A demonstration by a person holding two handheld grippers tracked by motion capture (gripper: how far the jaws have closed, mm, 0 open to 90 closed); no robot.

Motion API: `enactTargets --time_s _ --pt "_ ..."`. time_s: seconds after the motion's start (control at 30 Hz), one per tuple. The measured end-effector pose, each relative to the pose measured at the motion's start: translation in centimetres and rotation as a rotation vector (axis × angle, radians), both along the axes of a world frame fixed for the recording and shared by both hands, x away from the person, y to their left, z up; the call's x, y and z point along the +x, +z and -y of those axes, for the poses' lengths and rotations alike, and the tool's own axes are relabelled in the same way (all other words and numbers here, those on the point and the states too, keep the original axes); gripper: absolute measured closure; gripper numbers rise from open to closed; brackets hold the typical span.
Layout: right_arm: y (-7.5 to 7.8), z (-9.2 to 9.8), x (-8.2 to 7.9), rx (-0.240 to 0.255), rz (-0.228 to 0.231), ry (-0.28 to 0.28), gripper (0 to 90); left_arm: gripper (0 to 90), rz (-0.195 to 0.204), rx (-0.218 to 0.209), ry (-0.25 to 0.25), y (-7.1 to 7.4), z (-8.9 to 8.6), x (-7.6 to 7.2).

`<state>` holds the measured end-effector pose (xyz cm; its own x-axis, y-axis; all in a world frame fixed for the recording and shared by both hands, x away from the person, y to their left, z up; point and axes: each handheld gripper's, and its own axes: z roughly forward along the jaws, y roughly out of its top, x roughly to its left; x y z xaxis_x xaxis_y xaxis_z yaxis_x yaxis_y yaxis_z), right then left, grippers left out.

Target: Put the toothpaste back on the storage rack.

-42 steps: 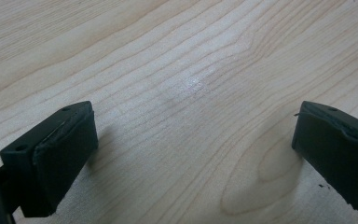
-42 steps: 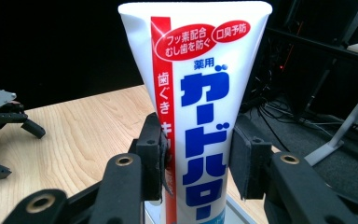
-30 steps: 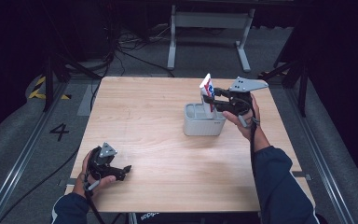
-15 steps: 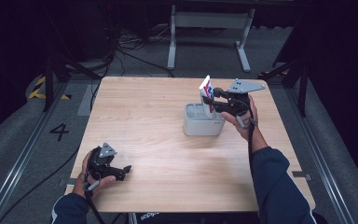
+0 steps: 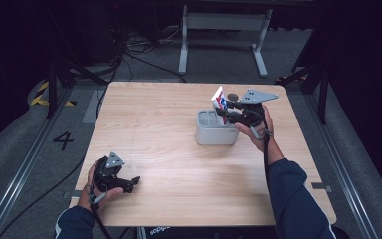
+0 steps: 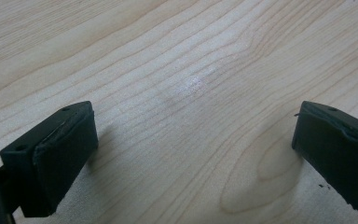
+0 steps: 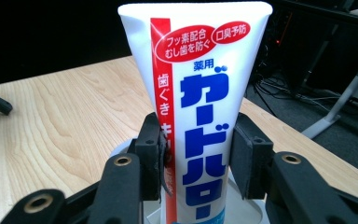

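A white toothpaste tube [image 7: 200,112] with blue and red print stands upright, crimped end up, in my right gripper [image 7: 200,161], whose pads press on both its sides. In the high view the tube [image 5: 219,102] hangs over the right end of a grey compartment holder [image 5: 214,133] at mid-table, with my right gripper [image 5: 227,113] reaching in from the right. The tube's lower end is hidden inside or just above the holder. My left gripper [image 5: 135,181] rests at the table's front left corner, its jaws [image 6: 191,154] wide apart over bare wood.
The light wooden table [image 5: 169,149] has free room between the two hands. Black cables and a grey metal stand [image 5: 224,30] sit on the floor beyond the far edge. Dark rails run along both sides.
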<state>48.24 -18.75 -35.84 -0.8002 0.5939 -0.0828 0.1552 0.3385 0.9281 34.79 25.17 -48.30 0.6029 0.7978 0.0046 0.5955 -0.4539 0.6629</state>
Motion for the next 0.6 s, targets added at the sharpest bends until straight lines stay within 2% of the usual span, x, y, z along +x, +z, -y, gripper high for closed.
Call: enactTargets --time_s 0.3,0.6 --pt "-1.2 0.1 -0.2 -0.068 -0.014 0.006 60.0 0.6 -0.006 -0.004 0.002 0.0 0.0 0.0" --pt "-1.6 0.6 -0.3 -0.104 -0.041 0.008 58.7 0.6 -0.007 -0.008 0.007 0.0 0.1 -0.1"
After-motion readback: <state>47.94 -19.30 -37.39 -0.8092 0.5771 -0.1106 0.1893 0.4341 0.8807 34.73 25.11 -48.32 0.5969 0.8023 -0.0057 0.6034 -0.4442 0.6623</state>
